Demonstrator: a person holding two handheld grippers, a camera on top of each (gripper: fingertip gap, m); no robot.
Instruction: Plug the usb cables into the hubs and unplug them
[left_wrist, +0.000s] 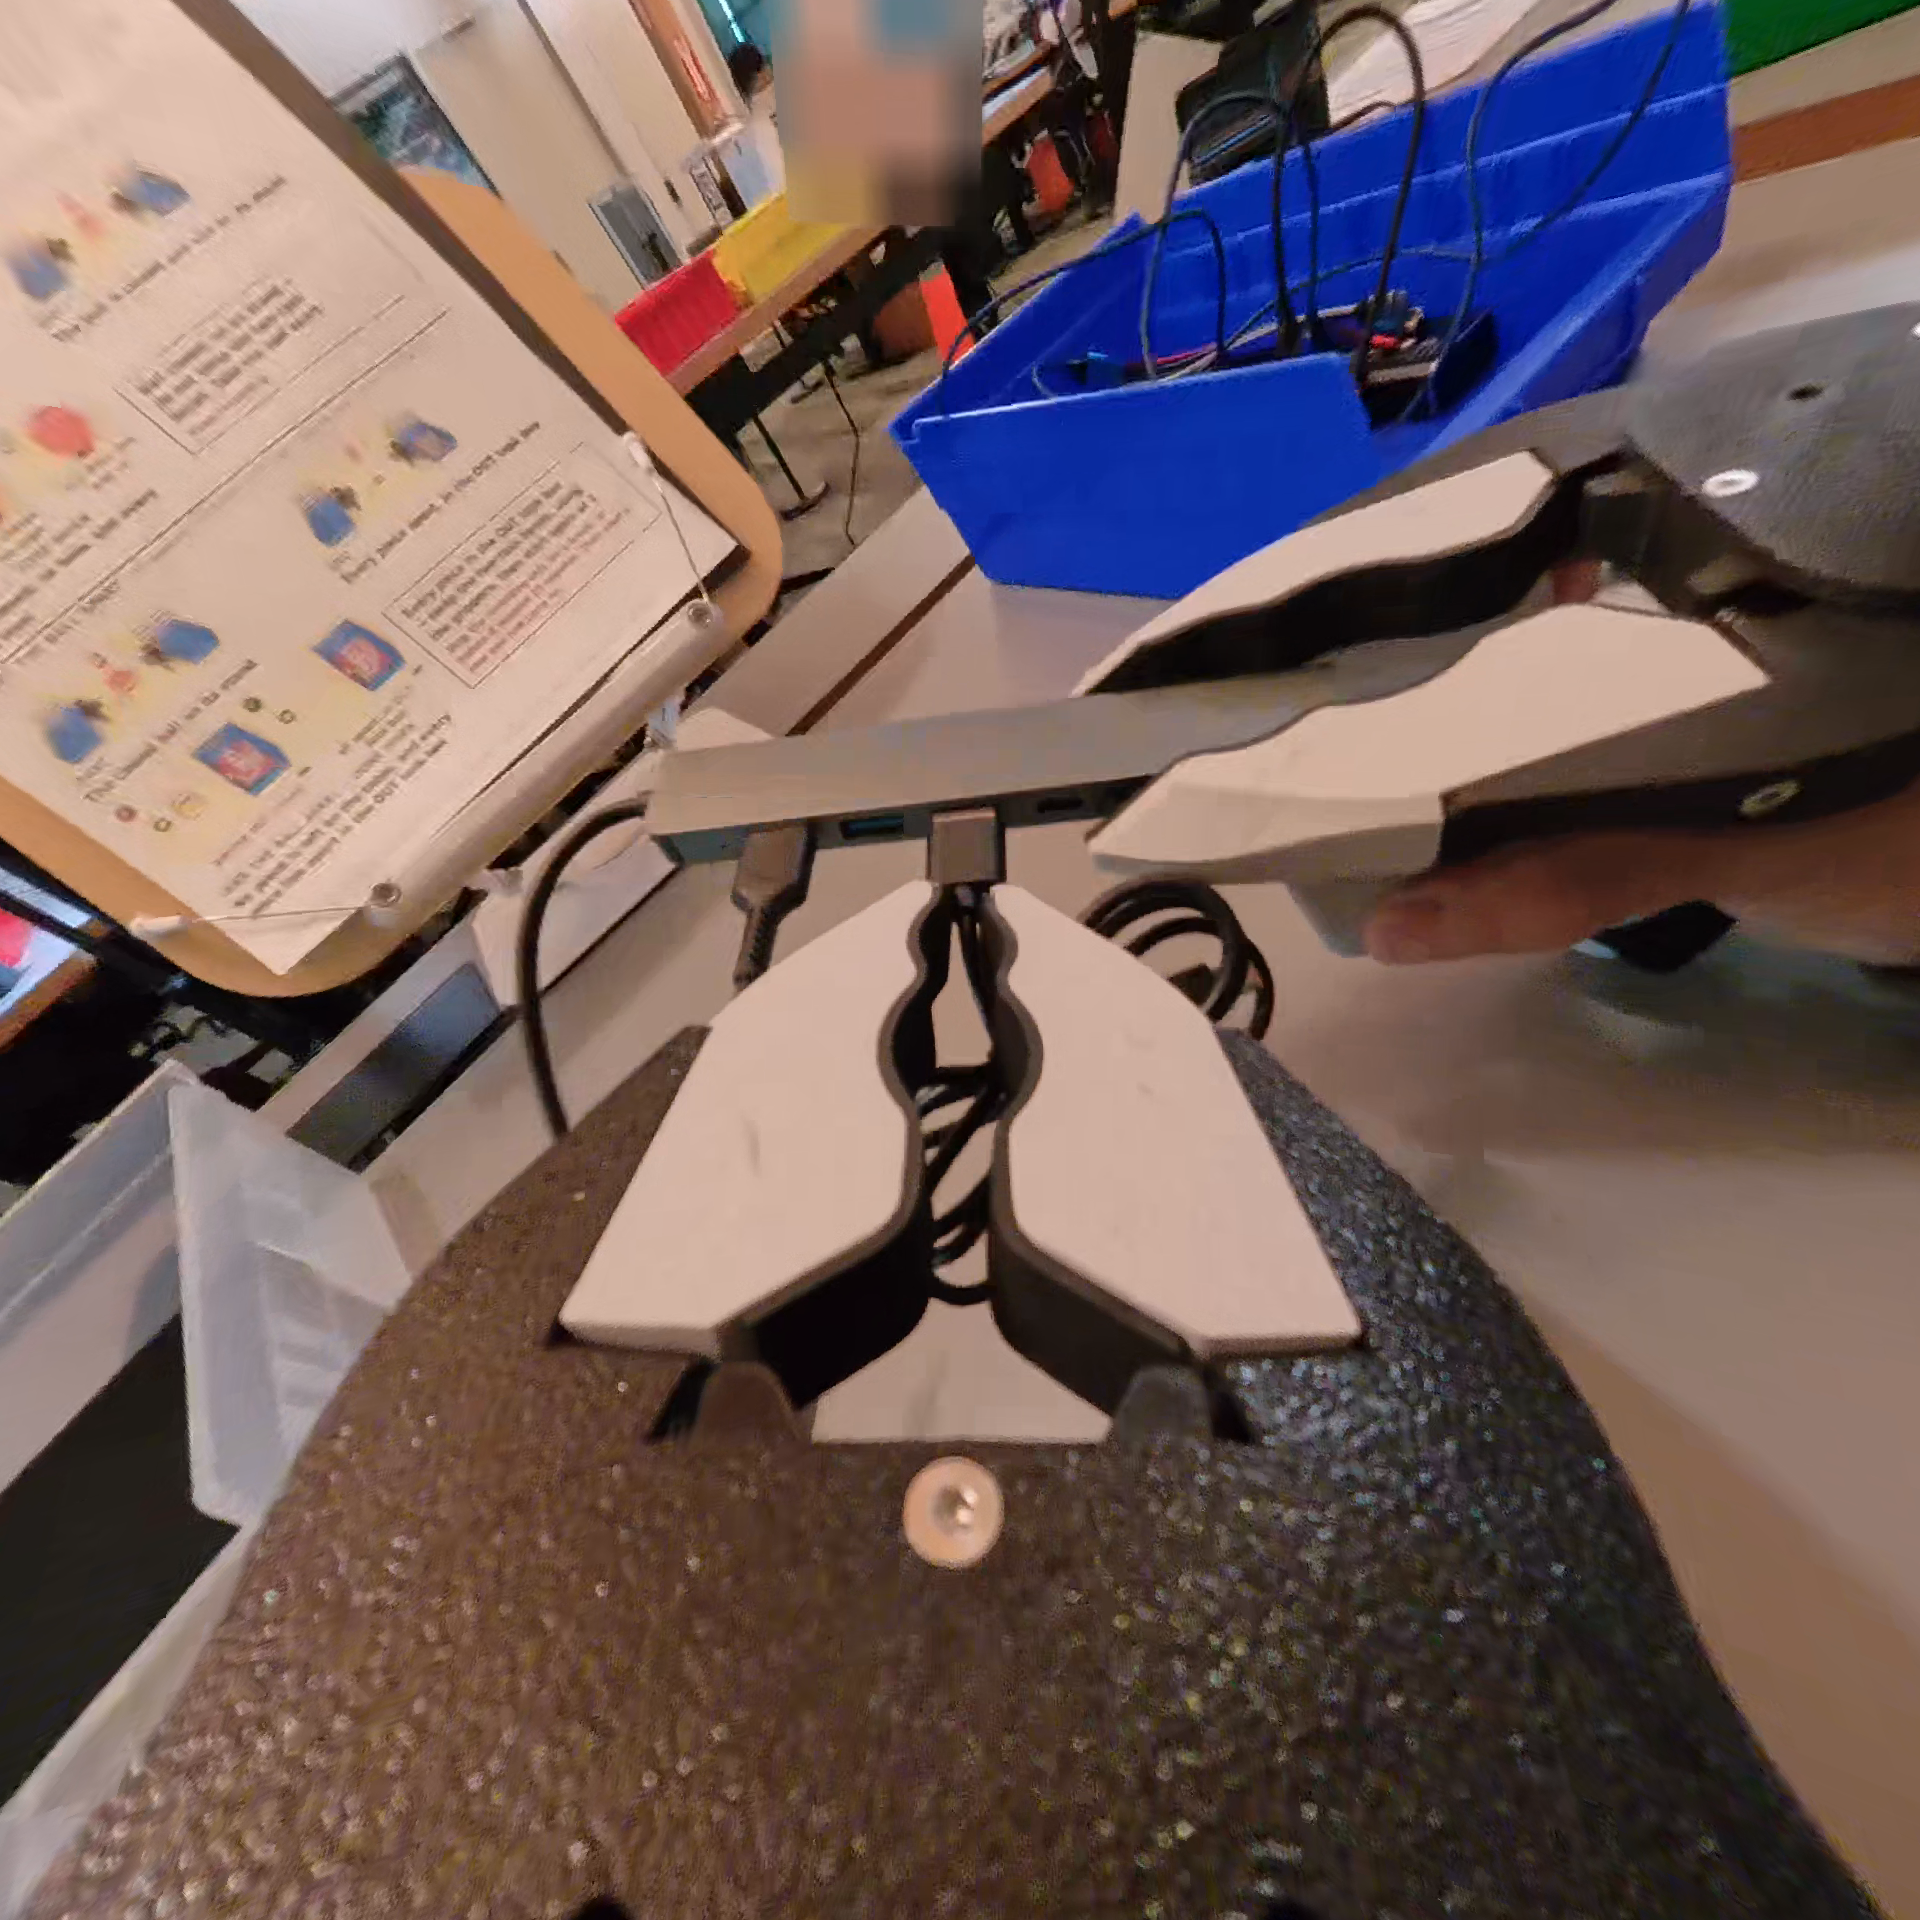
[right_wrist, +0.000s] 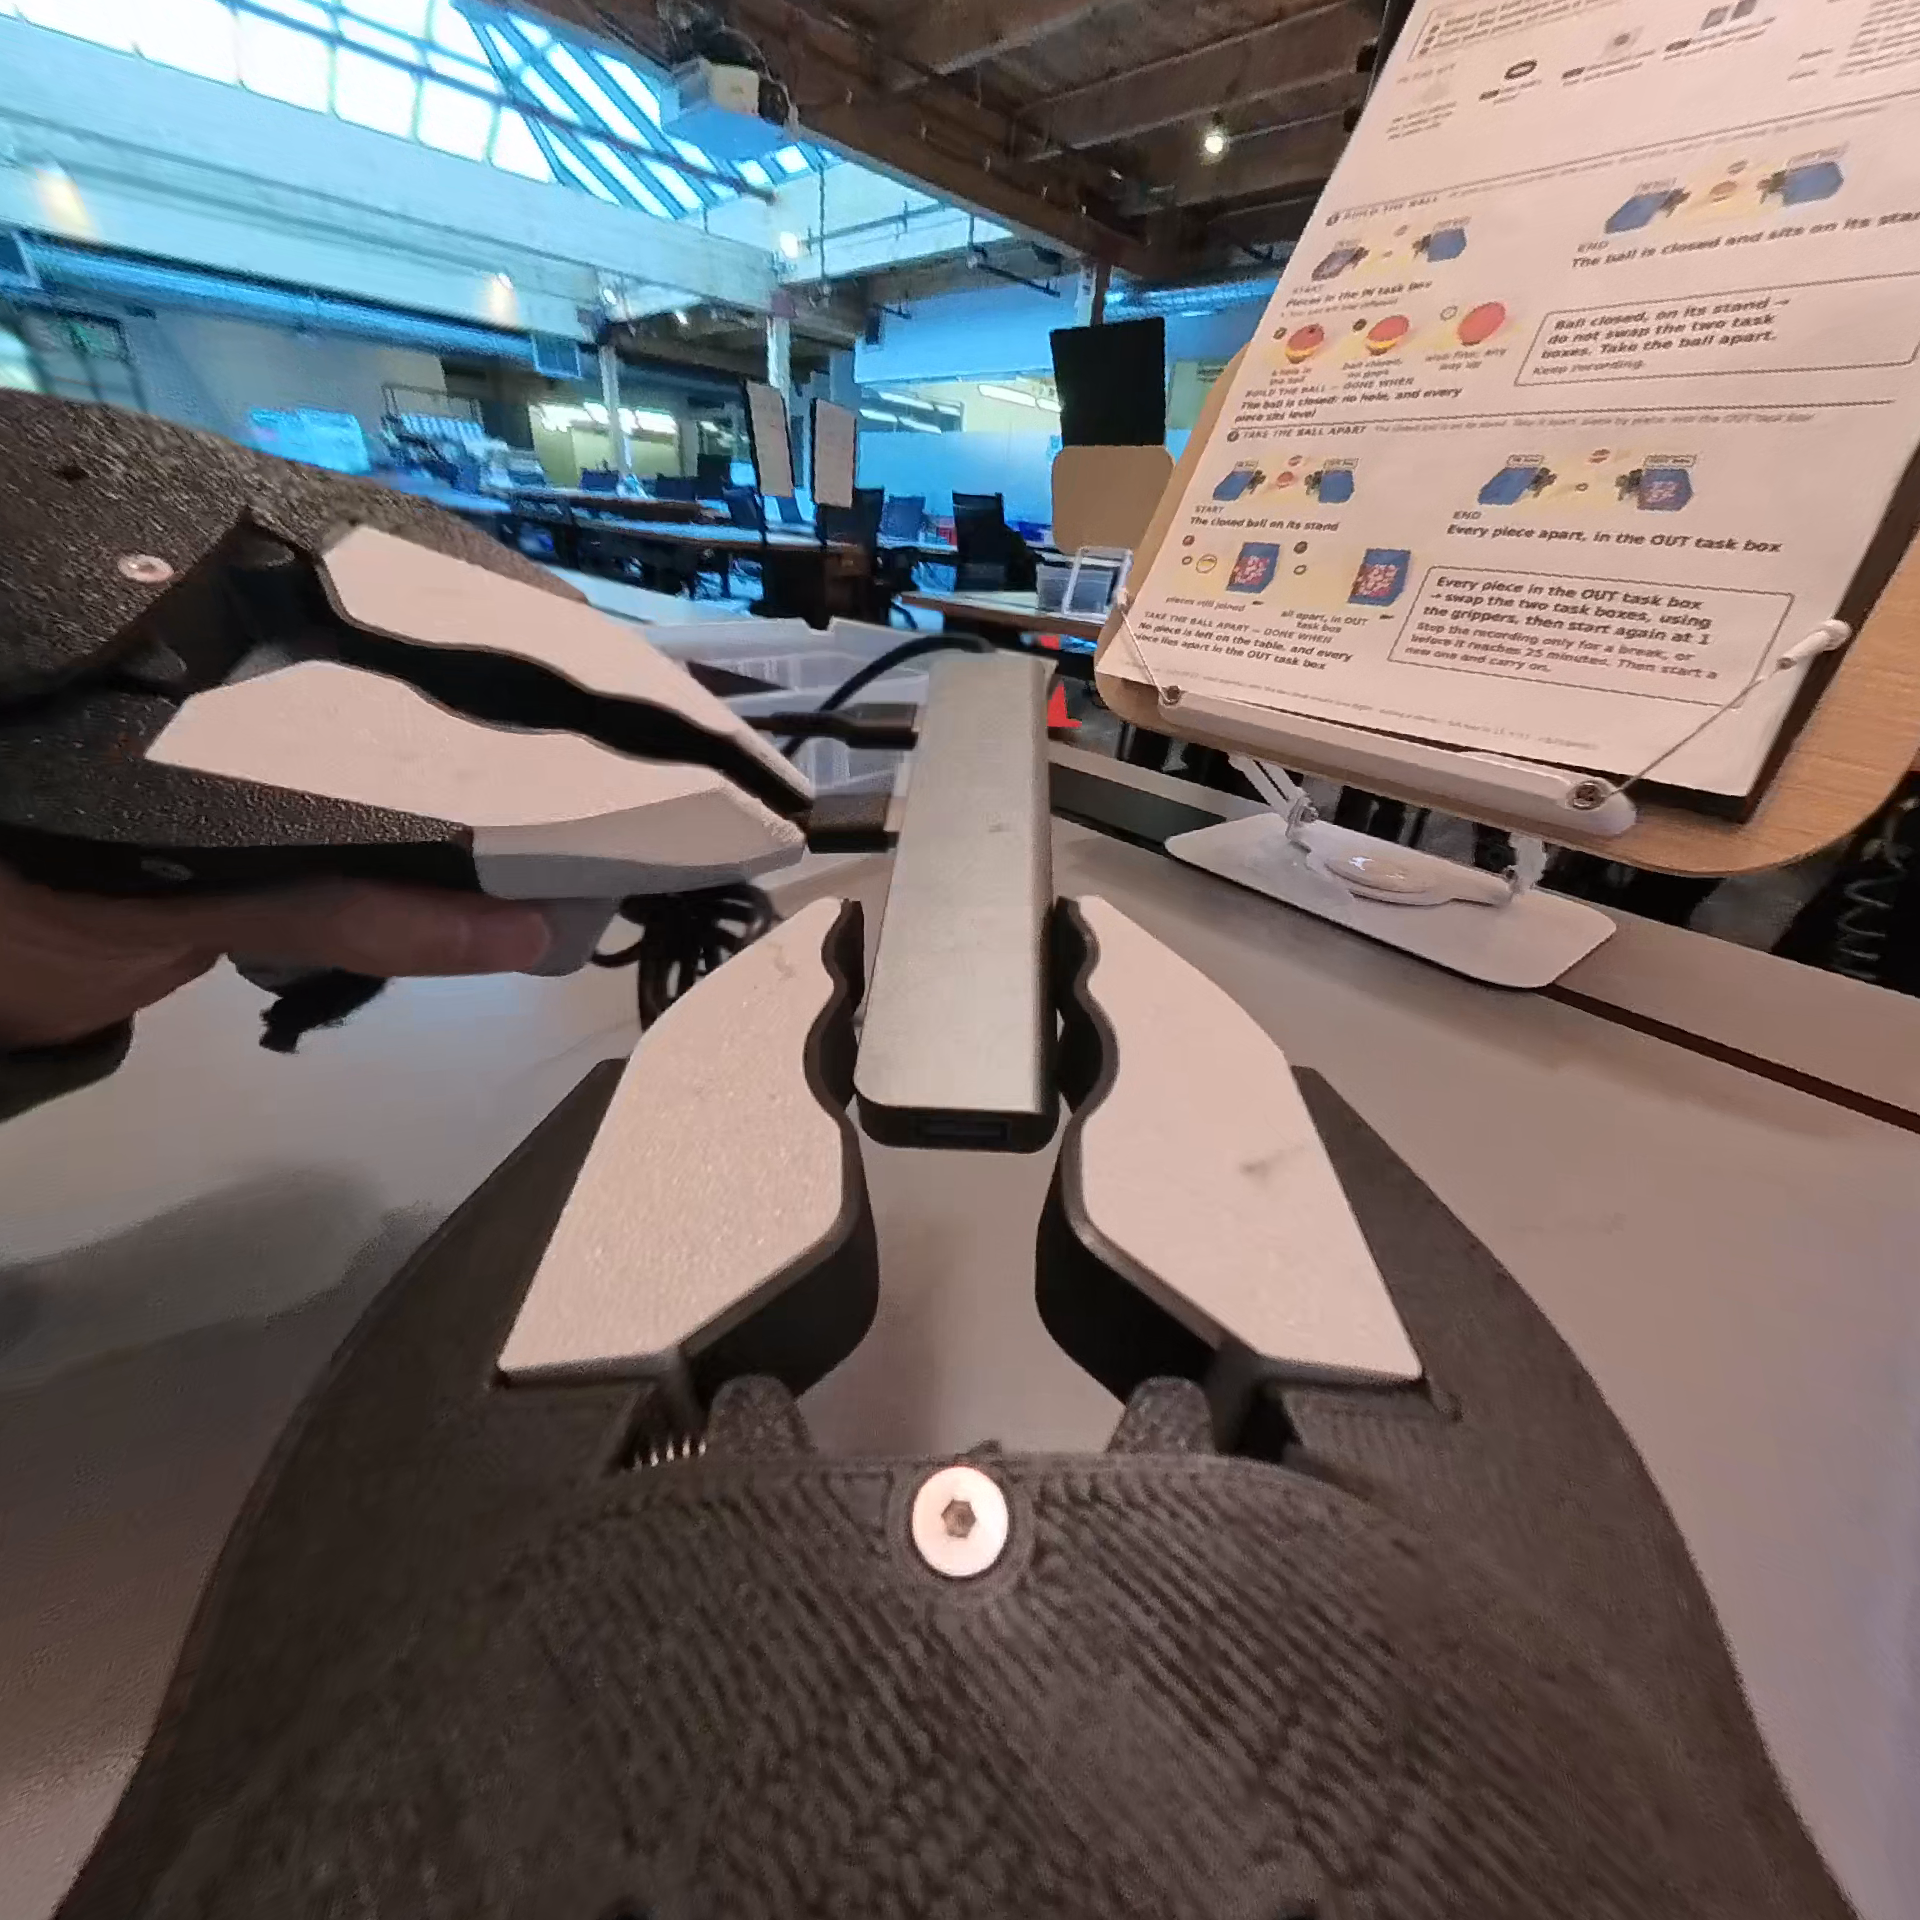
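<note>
A grey USB hub (left_wrist: 894, 769) is held level above the table. My right gripper (right_wrist: 961, 920) is shut on the hub's (right_wrist: 961, 883) near end; it enters the left wrist view (left_wrist: 1101, 764) from the right. A grey USB plug (left_wrist: 966, 847) sits in a side port of the hub. My left gripper (left_wrist: 958, 904) is shut on that plug's black cable just behind the plug; it shows at the left in the right wrist view (right_wrist: 805, 821). A second, black plug (left_wrist: 774, 873) sits in the port further left.
A blue bin (left_wrist: 1143, 488) with loose cables stands behind the hub. An instruction sheet on a wooden board (left_wrist: 312, 468) leans at the left, its white stand (right_wrist: 1403, 914) on the table. A coiled black cable (left_wrist: 1195, 935) lies below the hub. A clear plastic bin (left_wrist: 104, 1247) stands at left. Both grippers' tips are close together, under 4 cm apart.
</note>
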